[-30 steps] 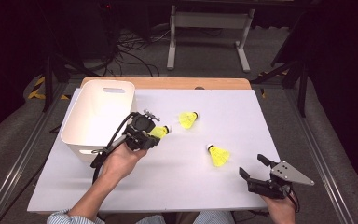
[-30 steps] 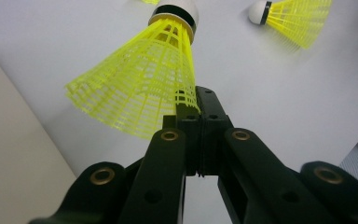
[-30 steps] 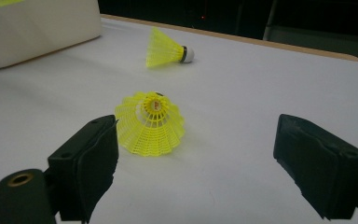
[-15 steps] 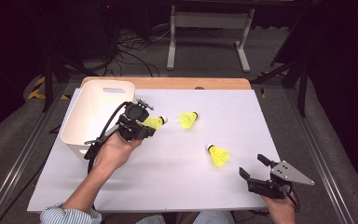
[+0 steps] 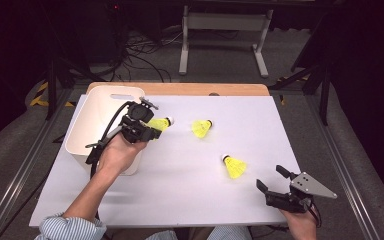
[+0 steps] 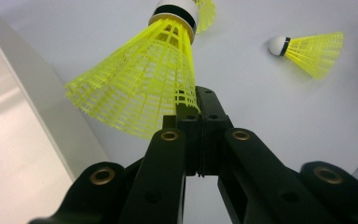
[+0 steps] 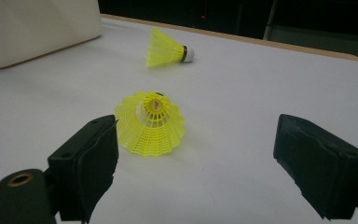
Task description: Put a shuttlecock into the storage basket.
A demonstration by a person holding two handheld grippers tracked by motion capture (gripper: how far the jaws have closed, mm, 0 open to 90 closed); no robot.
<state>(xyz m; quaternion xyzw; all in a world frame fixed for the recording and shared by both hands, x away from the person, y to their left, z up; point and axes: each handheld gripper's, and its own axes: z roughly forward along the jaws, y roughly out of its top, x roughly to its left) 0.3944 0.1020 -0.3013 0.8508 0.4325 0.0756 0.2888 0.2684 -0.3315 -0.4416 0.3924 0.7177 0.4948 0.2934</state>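
My left gripper point(image 5: 153, 131) is shut on the skirt rim of a yellow shuttlecock point(image 5: 159, 123), held above the table beside the white bin point(image 5: 114, 91). In the left gripper view the jaws meet at the mesh edge point(image 6: 200, 108) and the shuttlecock point(image 6: 140, 88) points its white cork away. Two more yellow shuttlecocks lie on the white table, one mid-table point(image 5: 201, 128) and one nearer the front right point(image 5: 234, 166). My right gripper point(image 5: 270, 178) stands open near the front right edge. Its jaws point(image 7: 205, 158) frame the near shuttlecock point(image 7: 151, 123), which lies ahead of them, untouched.
The white bin point(image 7: 37, 23) stands at the table's left side, with its wall point(image 6: 14, 154) close to my left gripper. The far shuttlecock point(image 7: 165, 51) lies on its side. A wooden board edge point(image 5: 180, 89) runs along the back, with cables on the floor beyond.
My left hand has lifted the shuttlecock and carried it back and left, closer to the bin. The right gripper and the two loose shuttlecocks have stayed put.
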